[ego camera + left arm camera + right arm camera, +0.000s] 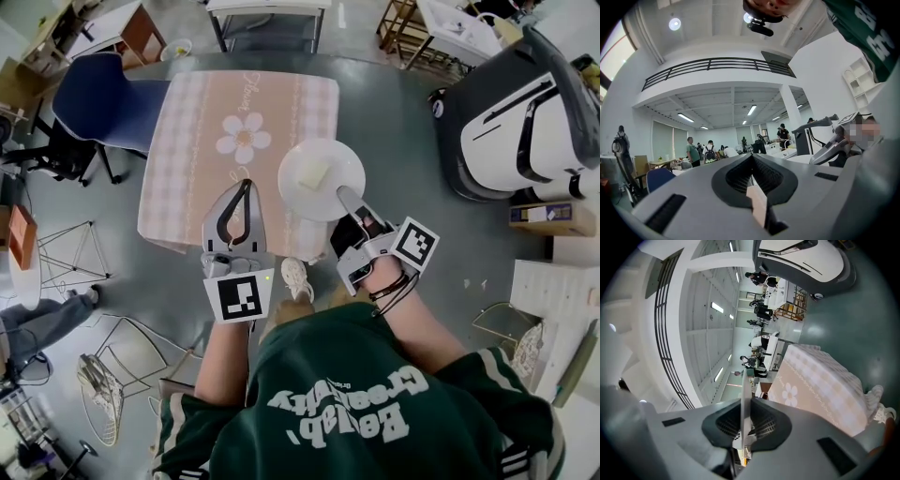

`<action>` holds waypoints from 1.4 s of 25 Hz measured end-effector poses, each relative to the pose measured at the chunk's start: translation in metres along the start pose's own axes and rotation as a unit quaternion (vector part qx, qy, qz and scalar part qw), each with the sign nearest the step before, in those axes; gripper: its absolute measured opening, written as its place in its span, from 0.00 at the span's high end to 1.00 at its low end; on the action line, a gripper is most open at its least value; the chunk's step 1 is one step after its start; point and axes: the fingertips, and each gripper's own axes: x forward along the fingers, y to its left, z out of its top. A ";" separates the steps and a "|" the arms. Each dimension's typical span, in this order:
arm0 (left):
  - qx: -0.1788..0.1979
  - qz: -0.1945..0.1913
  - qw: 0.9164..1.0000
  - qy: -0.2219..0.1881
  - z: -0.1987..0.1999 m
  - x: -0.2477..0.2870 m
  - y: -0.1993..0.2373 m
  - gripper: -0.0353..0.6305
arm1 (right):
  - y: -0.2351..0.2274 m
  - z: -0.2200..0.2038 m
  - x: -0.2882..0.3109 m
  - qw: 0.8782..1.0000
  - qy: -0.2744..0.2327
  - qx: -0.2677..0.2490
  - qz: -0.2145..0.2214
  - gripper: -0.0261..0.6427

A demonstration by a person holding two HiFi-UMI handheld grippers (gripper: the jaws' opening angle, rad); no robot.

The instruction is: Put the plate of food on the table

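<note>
Head view: the right gripper is holding the plate, with 1 food piece, above the table's near edge.

Left gripper view: the left gripper is staying out of it, closed and empty.

Right gripper view: narrow jaws are clamping the plate's rim.

The carry is nearing placement; next, lower the plate level onto the table.

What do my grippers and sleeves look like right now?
Both the left gripper and right gripper are grey, with dark ribbed pads and a cube of black-and-white square markers. Short-sleeved dark green shirt, white lettering; black band at right wrist.
</note>
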 end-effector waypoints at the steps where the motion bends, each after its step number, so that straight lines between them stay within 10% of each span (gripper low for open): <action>1: 0.000 -0.001 1.000 0.002 -0.003 0.002 0.001 0.93 | -0.001 0.002 0.002 1.000 -0.003 0.001 -0.001 0.91; 35: -0.028 0.104 0.989 0.103 -0.151 0.118 0.057 0.93 | -0.136 -0.009 0.175 0.981 0.176 0.030 -0.073 0.91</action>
